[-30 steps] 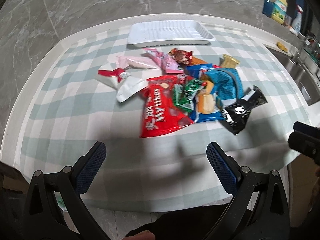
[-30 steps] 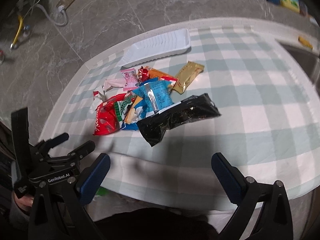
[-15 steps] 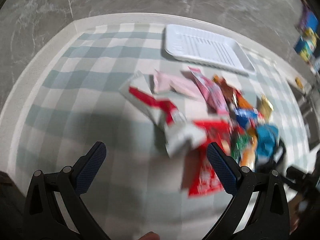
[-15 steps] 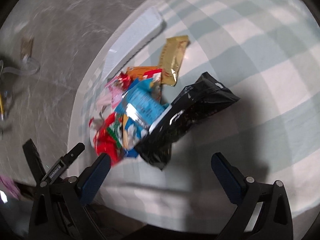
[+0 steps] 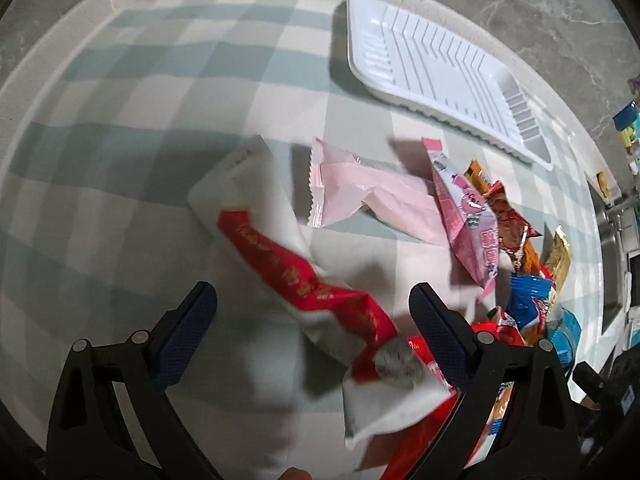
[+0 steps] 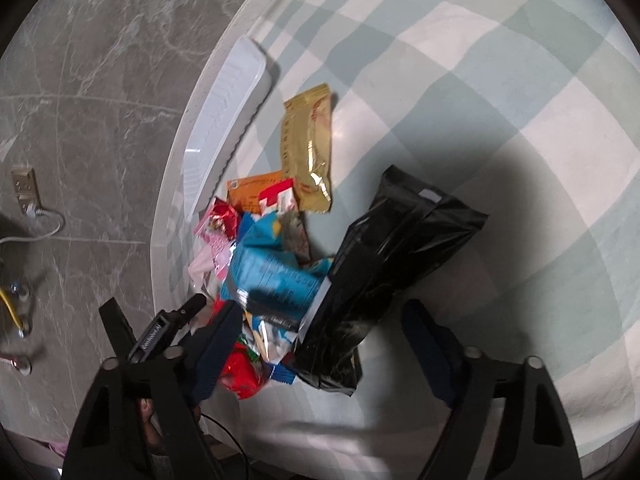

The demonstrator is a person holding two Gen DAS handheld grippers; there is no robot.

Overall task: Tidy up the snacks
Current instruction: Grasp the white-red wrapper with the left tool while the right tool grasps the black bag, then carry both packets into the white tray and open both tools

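Fingers (image 5: 185,340) of left gripper (image 5: 312,316) spread wide, nothing pressed between the pads, poised over white-and-red packet (image 5: 304,280). Packet lying flat on checked cloth (image 5: 120,128), long axis running from lower right near the right-hand finger up to the left, white end farthest away. Beyond it, pale pink wrapper (image 5: 360,196), long axis roughly across the view, serrated end toward the left. Just right of that, printed pink packet (image 5: 468,216) tilted on the heap, narrow end pointing up toward white tray (image 5: 432,68). Tray bare, ribbed inside, near the far table edge, clear of the heap.

Right gripper (image 6: 316,340) with jaws just been closing, now partly narrowed, pads not visibly pressing. Black bag (image 6: 384,272) between the fingers, lower end nearest, long axis slanting up to the right. Blue packet (image 6: 272,276) overlapping the bag's left edge and crowding the left-hand finger, with red wrappers (image 6: 240,372) beneath. Left gripper's black frame close beside that finger. Farther off, gold packet (image 6: 308,148) lying alone, nearly upright in view, between heap and tray rim.
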